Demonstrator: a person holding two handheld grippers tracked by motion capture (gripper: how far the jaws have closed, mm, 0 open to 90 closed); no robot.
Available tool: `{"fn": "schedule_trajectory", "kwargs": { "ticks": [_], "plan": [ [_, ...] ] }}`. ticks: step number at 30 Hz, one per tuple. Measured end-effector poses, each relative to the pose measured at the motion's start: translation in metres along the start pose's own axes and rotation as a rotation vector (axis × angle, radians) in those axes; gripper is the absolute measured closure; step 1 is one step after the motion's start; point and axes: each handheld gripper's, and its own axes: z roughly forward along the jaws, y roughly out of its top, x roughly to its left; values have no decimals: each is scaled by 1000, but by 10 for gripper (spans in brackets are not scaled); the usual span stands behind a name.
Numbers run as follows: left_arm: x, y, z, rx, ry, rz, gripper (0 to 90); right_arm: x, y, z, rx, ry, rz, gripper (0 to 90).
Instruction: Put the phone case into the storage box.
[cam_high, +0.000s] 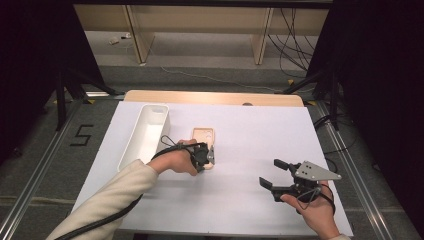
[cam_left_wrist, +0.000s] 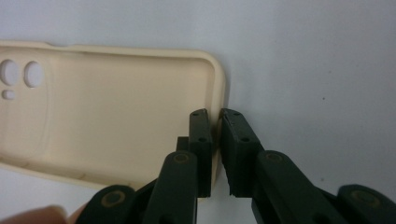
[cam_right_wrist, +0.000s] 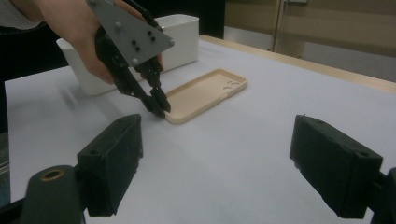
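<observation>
While the left claw (cam_left_wrist: 215, 140) clamps the phone case (cam_left_wrist: 107, 121), white paper (cam_high: 240, 200) covers the table.

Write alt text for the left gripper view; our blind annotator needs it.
The left gripper pinches the end rim of a beige phone case between its two black jaws. The case lies open side up on a white table, camera holes at the far end.

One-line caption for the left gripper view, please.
Left gripper pinching the end wall of a beige phone case lying open-side up on the white table.
</observation>
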Motion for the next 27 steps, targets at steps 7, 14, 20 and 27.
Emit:
{"fn": "schedule_trajectory", "kwargs": {
  "ticks": [7,14,20,27],
  "plan": [
    [-1,0,0,0,4,25,839,0,0,0,-7,-9,-9,187],
    [-1,0,0,0,8,34,843,1,0,0,0,5,20,188],
    [-2,0,0,1,12,35,848,1,0,0,-10,7,19,187],
    [-1,-1,0,-9,5,43,853,0,-1,0,-3,-3,9,189]
  ]
}}
